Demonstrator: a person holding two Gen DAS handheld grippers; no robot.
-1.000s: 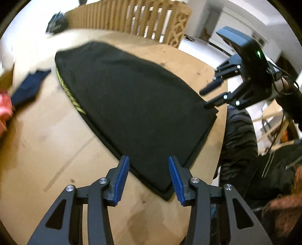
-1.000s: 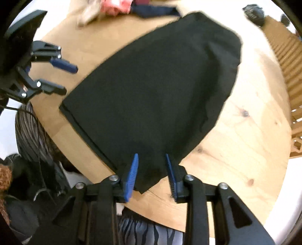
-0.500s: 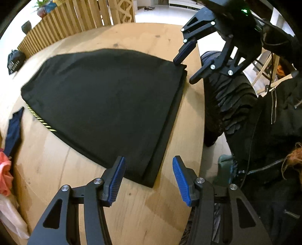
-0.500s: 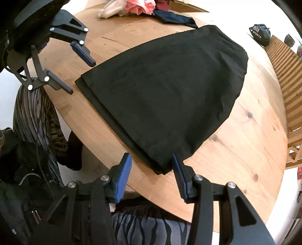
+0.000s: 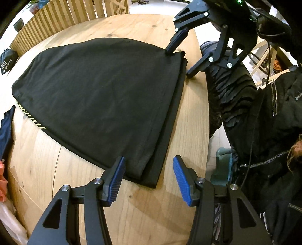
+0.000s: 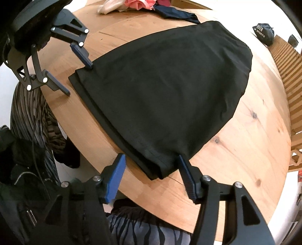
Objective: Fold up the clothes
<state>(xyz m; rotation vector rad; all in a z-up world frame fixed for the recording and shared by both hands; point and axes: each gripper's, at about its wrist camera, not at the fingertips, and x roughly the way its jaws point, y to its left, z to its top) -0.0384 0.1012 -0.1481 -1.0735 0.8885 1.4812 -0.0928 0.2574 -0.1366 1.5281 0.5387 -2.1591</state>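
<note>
Both tongs open at the near corners of a doubled black garment

I see the black garment [image 5: 102, 98] lying flat on the wooden table [image 5: 132, 207], one layer over another along the near hem, so at least one fold is in; whether more folds are wanted I cannot tell. My left gripper [image 5: 149, 181] and right gripper [image 6: 151, 176] stand spread wide, each straddling a near corner, holding nothing. That hem runs close to the table edge; bare wood lies beyond on the right, while loose clothes [image 6: 132, 3] crowd the far left side.
</note>
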